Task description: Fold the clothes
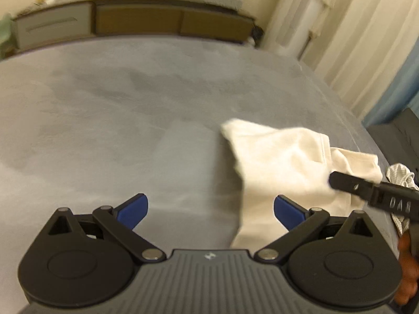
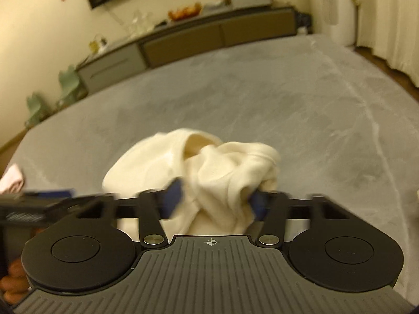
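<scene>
The cream-white soft cotton garment [image 2: 209, 172] lies bunched on the wide grey bed sheet [image 1: 104, 120], and the right tool [image 2: 213, 201] has its blue-padded fingers [image 2: 174, 195] on either side of a crumpled fold of it, cloth filling the gap between them; the view is blurred, so a firm pinch cannot be told from a loose bracket. In the right wrist view the garment mounds up just beyond the tool, one open hem or sleeve mouth facing the camera near its top. In the left wrist view the same garment [image 1: 285, 162] sits to the right of the left tool [image 1: 210, 210], whose blue pads [image 1: 133, 210] are spread wide with only grey sheet between them; the garment's lower edge runs close beside the right-hand pad, and contact there cannot be judged. A black arm of the right tool [image 1: 371, 191] reaches in from the right edge over the cream cloth. Beyond it, at the far right, a grey-and-white patterned piece of cloth [image 1: 400, 178] lies partly hidden. A pale pink cloth [image 2: 11, 180] shows at the left edge of the right wrist view. Along the far side of the bed stands a long low cabinet with brown and grey fronts [image 1: 136, 22], and pale pleated curtains [image 1: 366, 39] hang on the right.
</scene>
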The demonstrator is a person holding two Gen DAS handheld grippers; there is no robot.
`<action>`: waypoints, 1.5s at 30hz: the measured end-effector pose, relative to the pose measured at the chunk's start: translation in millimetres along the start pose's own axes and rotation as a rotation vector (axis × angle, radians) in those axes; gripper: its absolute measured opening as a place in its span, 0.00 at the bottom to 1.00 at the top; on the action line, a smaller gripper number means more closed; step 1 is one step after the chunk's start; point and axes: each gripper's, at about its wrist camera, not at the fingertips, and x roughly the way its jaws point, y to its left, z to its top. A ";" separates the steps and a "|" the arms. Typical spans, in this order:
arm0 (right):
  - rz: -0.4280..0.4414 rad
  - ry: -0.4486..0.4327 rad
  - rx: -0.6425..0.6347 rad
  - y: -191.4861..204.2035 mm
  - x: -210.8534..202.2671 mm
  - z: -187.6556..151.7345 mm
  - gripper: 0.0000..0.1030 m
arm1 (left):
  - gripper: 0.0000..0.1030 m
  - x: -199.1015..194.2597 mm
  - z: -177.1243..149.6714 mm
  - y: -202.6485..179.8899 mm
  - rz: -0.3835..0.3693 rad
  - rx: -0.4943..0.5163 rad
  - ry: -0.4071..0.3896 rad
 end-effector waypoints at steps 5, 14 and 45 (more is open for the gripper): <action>0.012 -0.039 -0.026 -2.0 -5.7 -0.6 0.09 | 0.17 22.0 16.5 -17.1 0.027 -0.001 -0.040; 0.324 -0.381 -0.208 48.1 -69.3 11.0 0.31 | 0.68 -152.4 -39.3 19.3 -0.115 -0.089 -0.277; 0.264 -0.032 -0.527 64.8 -22.7 -54.9 0.33 | 0.97 87.3 40.8 -161.7 -0.047 0.750 0.143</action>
